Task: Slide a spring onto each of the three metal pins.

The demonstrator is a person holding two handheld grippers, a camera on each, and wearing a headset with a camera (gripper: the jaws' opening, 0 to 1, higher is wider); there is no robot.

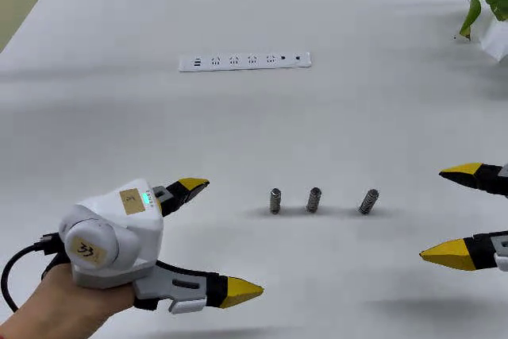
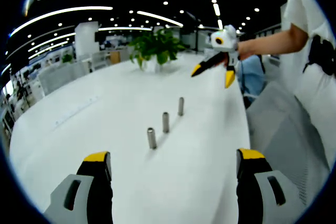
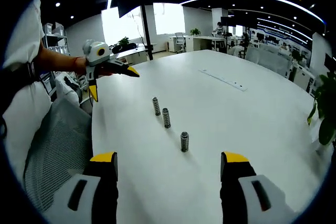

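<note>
Springs, three counted, standing in a row on the table between left gripper and right gripper, both spread wide, holding nothing. Coils crisp in right gripper view, smooth-looking posts in left gripper view; one power strip far back.

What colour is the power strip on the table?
White. The power strip shows best in the head view.

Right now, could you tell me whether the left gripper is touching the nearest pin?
Apart. The head view shows bare table between the open left gripper and the nearest pin.
</note>
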